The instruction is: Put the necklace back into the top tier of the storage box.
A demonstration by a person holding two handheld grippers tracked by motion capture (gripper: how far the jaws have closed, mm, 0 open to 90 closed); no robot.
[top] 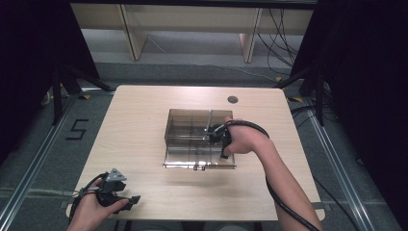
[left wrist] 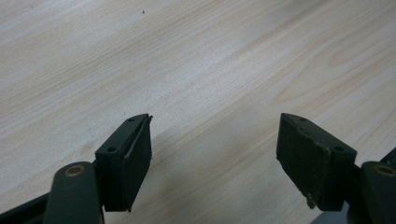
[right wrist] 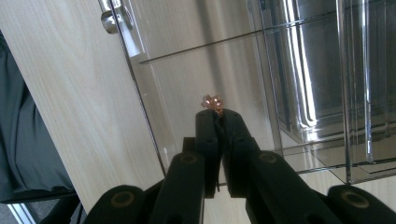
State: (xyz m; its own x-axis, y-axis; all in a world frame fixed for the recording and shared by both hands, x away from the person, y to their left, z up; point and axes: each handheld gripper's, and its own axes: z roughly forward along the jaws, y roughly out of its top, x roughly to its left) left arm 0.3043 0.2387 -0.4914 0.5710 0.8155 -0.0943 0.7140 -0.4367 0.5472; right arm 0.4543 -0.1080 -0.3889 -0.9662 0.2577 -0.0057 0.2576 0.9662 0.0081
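Note:
A clear plastic compartment box [top: 185, 126] lies open in the middle of the wooden table, its lid [top: 192, 156] folded flat toward me. My right gripper [top: 222, 142] hangs over the box's right side, jaws shut on a tiny pink, flower-like piece [right wrist: 212, 102]. That piece sits at the jaw tips above the clear lid [right wrist: 187, 93]. My left gripper [top: 131, 199] rests near the table's front left edge. Its jaws stand wide open over bare wood [left wrist: 215, 74], nothing between them.
A metal latch [right wrist: 111, 16] sits on the lid's edge. A round grey cable grommet [top: 233, 99] is at the table's back right. Cables trail from both grippers off the front edge. Dark stands and a wooden shelf frame lie beyond the table.

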